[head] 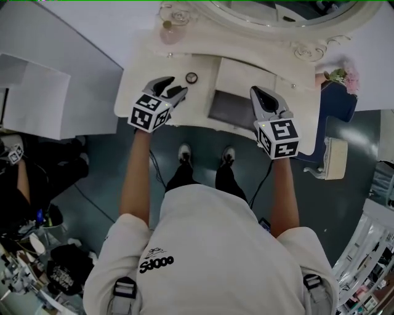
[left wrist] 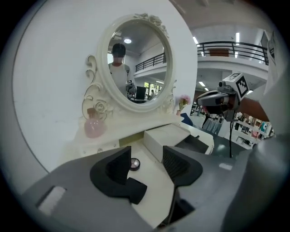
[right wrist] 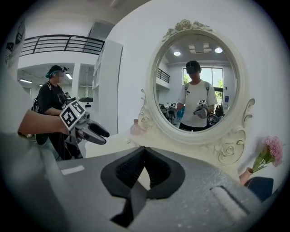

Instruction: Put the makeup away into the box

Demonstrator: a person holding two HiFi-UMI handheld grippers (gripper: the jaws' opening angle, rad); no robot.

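The cream dressing table [head: 140, 83] has bare top left of the small round glossy compact [head: 191, 77]. The compact lies just beyond the left gripper [head: 176, 86], whose ribbed black jaws stand spread, pinching nothing. Right of the compact sits the white rectangular box [head: 245, 75], with a dark grey tray [head: 229, 109] at its near side (contents unclear). The right gripper [head: 257, 93], jaws pressed together, hovers over the tray's right edge. The oval mirror [head: 277, 12] is cut off at the far edge.

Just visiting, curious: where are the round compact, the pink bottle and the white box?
round compact [left wrist: 134, 163], left gripper view, its top
pink bottle [left wrist: 94, 127], left gripper view, its round body
white box [left wrist: 165, 137], left gripper view, its top face
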